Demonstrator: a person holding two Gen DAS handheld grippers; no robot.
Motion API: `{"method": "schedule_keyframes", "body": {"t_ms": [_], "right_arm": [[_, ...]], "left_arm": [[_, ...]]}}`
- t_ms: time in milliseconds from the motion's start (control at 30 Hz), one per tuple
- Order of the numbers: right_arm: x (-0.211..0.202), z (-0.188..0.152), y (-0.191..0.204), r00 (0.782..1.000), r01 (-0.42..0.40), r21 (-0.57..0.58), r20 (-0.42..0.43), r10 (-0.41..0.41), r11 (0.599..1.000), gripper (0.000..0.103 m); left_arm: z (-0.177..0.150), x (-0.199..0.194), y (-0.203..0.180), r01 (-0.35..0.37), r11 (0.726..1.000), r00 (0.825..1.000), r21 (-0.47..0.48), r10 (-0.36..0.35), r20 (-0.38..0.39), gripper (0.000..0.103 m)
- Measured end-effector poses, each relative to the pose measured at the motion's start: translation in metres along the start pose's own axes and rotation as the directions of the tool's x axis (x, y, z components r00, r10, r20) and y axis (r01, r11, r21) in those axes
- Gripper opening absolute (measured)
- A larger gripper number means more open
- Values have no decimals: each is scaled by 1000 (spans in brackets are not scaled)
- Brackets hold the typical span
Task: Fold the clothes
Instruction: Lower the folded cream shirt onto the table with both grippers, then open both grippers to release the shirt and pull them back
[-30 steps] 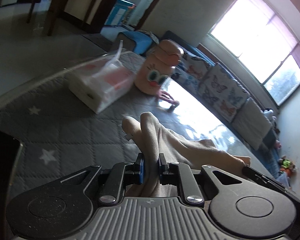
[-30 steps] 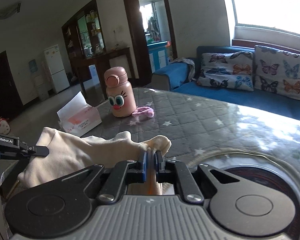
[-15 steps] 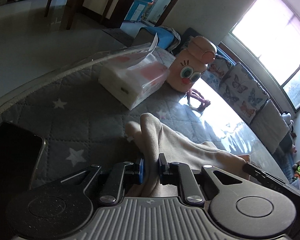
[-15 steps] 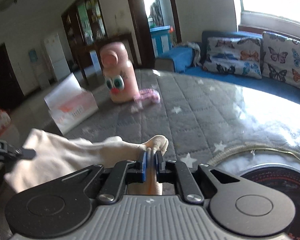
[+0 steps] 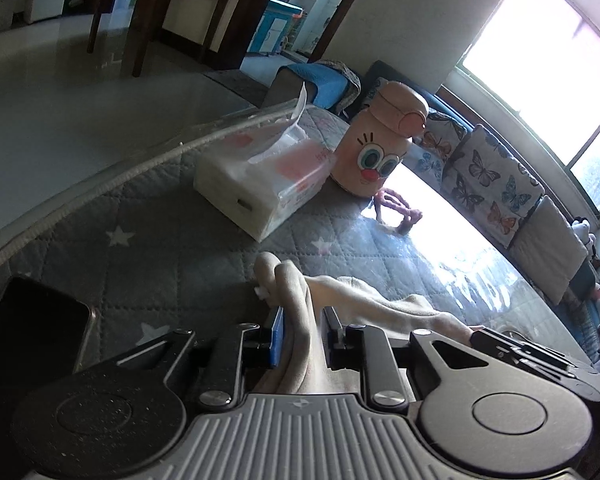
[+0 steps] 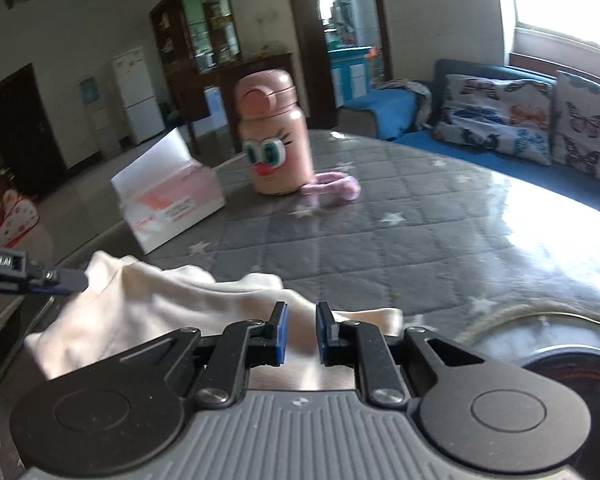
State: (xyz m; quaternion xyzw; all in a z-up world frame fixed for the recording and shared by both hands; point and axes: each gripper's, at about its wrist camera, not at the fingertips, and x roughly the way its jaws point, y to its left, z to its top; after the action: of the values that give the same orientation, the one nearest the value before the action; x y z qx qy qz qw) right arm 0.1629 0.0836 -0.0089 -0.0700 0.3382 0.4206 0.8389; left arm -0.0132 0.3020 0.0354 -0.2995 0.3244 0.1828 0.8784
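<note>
A cream garment (image 5: 360, 300) lies bunched on the grey quilted table cover (image 5: 148, 264). In the left wrist view my left gripper (image 5: 302, 334) has its jaws parted a little, with a fold of the garment lying loosely between them. In the right wrist view my right gripper (image 6: 300, 334) is open, the garment (image 6: 160, 304) lying just beyond and under its fingertips. The left gripper's tip (image 6: 56, 280) shows at the garment's left end there.
A tissue box (image 5: 260, 176), a pink cartoon-face bottle (image 5: 376, 152) and a pink hair tie (image 5: 396, 208) stand further back on the table. A black phone (image 5: 32, 340) lies at the near left. A dark round object (image 6: 572, 380) sits at the right. A sofa (image 6: 500, 128) lies beyond.
Both grippers moved down and forward with the garment onto the table, then both opened: the jaws that were pinched on the cloth now stand apart.
</note>
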Motion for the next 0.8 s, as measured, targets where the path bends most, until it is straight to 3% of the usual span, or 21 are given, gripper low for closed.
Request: {"method": "schedule_keyframes", "body": {"t_ms": [167, 367, 533, 800], "right_arm": [[15, 0, 8, 1000, -21, -27, -19, 20, 999, 15], [29, -2, 5, 998, -11, -20, -58, 9, 1000, 15], [18, -2, 7, 999, -26, -31, -44, 24, 999, 17], [20, -8, 16, 997, -40, -73, -74, 34, 997, 35]], "left_arm": [[3, -6, 5, -25, 1000, 1000, -4, 25, 17, 22], [3, 7, -13, 37, 999, 999, 21, -36, -13, 22], [-1, 28, -35, 79, 995, 996, 61, -76, -49, 21], [-7, 61, -43, 50, 994, 994, 100, -40, -99, 21]]}}
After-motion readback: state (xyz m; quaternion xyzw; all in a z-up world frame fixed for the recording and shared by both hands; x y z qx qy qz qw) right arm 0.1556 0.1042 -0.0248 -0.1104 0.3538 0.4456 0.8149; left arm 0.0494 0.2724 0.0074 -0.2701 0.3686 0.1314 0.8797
